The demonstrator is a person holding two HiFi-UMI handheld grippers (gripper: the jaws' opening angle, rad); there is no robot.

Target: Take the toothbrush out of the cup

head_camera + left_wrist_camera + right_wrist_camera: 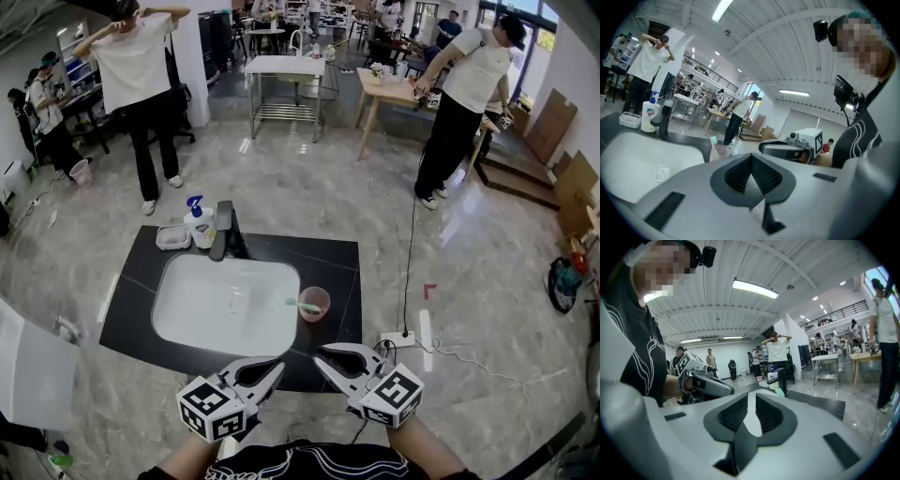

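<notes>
A pink cup (315, 305) stands on the black counter (337, 262) at the right rim of the white sink (202, 314). A toothbrush (302, 305) with a teal head leans out of it toward the basin. In the left gripper view the cup (723, 149) and the brush head (713, 139) show beyond the jaws. My left gripper (278, 364) hovers at the counter's near edge, shut with nothing in it (751, 157). My right gripper (318, 352) is beside it, short of the cup, with a narrow slit between its pads and nothing held (750, 397).
A soap pump bottle (198, 225), a black tap (223, 231) and a clear soap dish (173, 238) line the sink's far side. A power strip (398, 337) and cable lie on the floor at right. People stand farther back among tables.
</notes>
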